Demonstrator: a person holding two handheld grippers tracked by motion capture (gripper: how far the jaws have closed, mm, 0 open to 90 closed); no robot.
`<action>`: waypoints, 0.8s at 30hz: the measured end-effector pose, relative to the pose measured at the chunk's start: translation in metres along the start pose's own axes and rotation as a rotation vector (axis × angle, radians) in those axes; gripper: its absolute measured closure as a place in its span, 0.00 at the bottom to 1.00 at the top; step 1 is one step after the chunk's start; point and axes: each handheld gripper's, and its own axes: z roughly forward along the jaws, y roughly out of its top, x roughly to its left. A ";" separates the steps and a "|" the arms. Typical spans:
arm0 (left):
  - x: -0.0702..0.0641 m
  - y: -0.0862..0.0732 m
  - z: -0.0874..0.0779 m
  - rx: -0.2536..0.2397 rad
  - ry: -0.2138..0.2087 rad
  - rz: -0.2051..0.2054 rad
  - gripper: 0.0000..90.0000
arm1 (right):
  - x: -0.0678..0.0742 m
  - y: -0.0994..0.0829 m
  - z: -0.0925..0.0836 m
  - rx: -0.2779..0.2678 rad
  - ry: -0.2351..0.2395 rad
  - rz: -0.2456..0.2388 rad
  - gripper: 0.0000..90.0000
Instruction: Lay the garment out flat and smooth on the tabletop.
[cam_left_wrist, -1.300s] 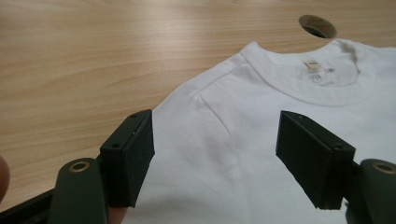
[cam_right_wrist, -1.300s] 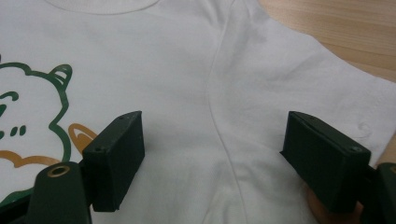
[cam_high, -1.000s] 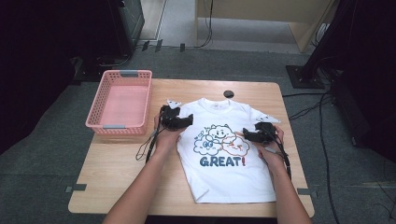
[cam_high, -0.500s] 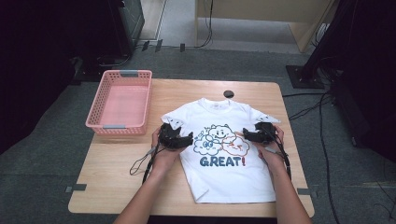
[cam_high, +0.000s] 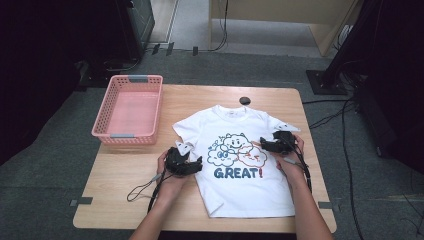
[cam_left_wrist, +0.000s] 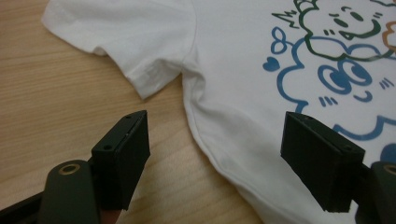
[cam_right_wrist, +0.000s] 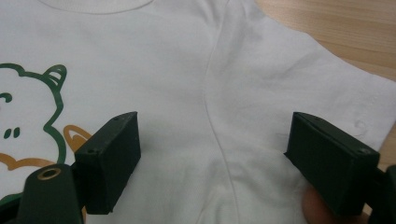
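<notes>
From above, both jaw pairs stand wide and hold nothing: the left gripper (cam_high: 192, 166) at the edge of the white cotton T-shirt (cam_high: 240, 187), printed "GREAT!", flat on the pale wooden table (cam_high: 125, 170) near a pink plastic basket (cam_high: 129, 135); the right gripper (cam_high: 267, 145) over its far sleeve. Grey carpet surrounds. The left gripper view straddles the shirt's side seam (cam_left_wrist: 205, 144). The right gripper view hovers over the sleeve seam (cam_right_wrist: 212, 121).

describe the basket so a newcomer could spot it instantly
Start at the wooden table, then look to its far-left corner, left of the white T-shirt. The pink plastic basket sits there, rectangular with lattice walls and grey handles: the one pink container.
</notes>
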 end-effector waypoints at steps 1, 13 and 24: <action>0.000 -0.002 -0.001 0.004 0.002 0.006 0.27 | 0.000 0.000 0.000 0.000 0.000 0.000 0.20; 0.013 -0.020 -0.016 0.024 0.020 0.042 0.27 | 0.000 0.000 0.000 0.000 0.000 0.000 0.19; 0.021 -0.031 -0.030 0.023 0.028 0.089 0.27 | 0.000 0.000 0.000 0.000 0.000 0.000 0.19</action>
